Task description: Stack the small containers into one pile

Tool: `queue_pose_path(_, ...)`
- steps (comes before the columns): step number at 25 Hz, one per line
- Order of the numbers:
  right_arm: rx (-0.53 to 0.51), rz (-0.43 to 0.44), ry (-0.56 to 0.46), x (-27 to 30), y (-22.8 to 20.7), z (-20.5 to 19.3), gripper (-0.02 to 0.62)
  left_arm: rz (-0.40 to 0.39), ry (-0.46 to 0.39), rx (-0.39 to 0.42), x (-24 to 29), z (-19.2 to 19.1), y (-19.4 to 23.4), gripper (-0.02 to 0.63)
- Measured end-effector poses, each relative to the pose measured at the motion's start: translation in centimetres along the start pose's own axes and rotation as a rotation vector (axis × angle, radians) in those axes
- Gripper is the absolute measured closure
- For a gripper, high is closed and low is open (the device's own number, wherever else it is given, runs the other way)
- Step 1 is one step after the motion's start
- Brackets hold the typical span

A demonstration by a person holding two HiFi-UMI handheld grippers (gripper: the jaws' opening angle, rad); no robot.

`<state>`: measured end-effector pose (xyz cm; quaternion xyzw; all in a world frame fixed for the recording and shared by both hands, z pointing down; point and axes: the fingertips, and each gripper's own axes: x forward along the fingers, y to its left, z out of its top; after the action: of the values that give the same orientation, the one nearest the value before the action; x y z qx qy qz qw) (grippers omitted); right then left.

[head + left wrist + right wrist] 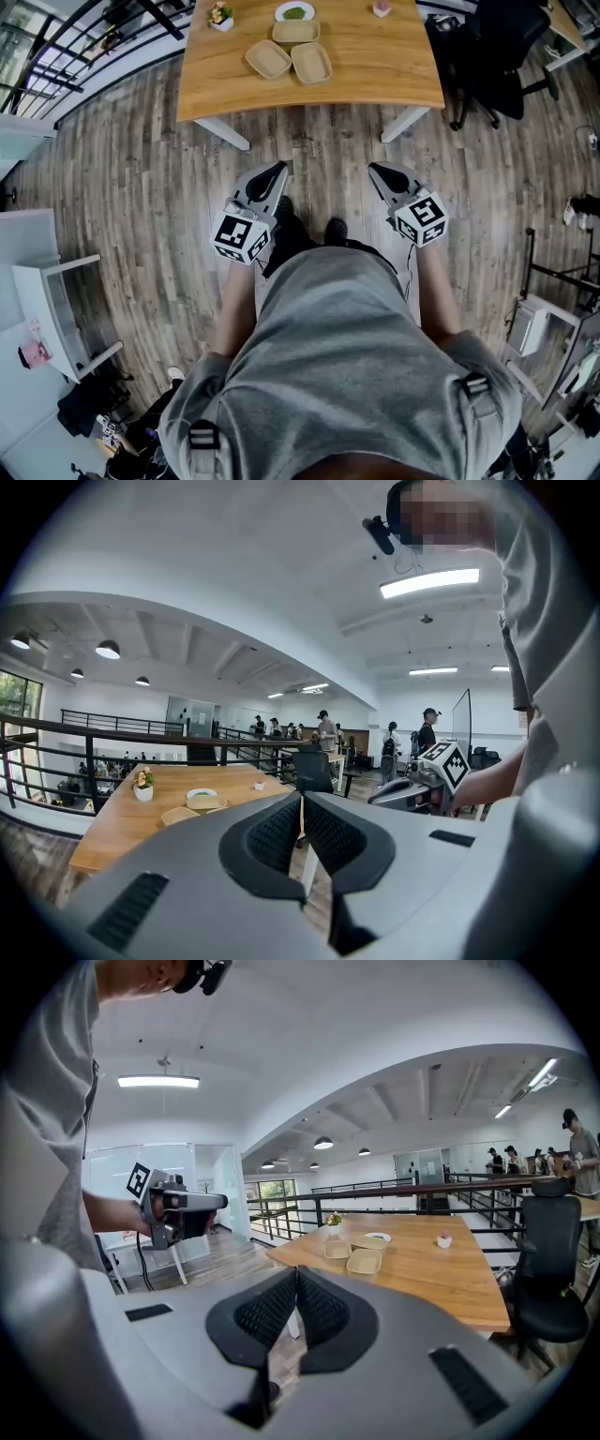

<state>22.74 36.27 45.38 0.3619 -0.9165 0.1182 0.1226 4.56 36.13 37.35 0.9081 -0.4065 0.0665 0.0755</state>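
Note:
Three tan small containers lie on the wooden table (375, 66): one at the left (268, 59), one beside it (311, 63) and one behind them (295, 32). In the right gripper view two of the containers (365, 1260) (337, 1249) show on the table ahead. In the left gripper view a tan container (178, 815) lies far off. My left gripper (278, 169) and right gripper (374, 169) hang over the floor, well short of the table. Both are shut with nothing between the jaws, as seen at the left gripper (301, 799) and the right gripper (297, 1272).
A white bowl with something green (294, 12), a small flower pot (220, 16) and a small pink pot (381, 8) stand at the table's far side. Black office chairs (492, 66) stand to the table's right. A railing (84, 47) runs at the left.

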Motion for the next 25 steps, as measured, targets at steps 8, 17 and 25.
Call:
queue_pose_path(8, 0.036, -0.002, -0.023, 0.00, -0.54, 0.30, 0.554, -0.008, -0.004, -0.015, 0.20, -0.04, 0.26, 0.572)
queue_pose_path(17, 0.002, 0.035, -0.022, 0.22, 0.11, 0.09, 0.364, -0.003, 0.002, -0.009, 0.60, -0.19, -0.02, 0.429)
queue_pose_path(25, -0.009, 0.043, -0.023, 0.38, -0.27, 0.27, 0.341, 0.018, 0.017, 0.003, 0.71, -0.62, -0.23, 0.379)
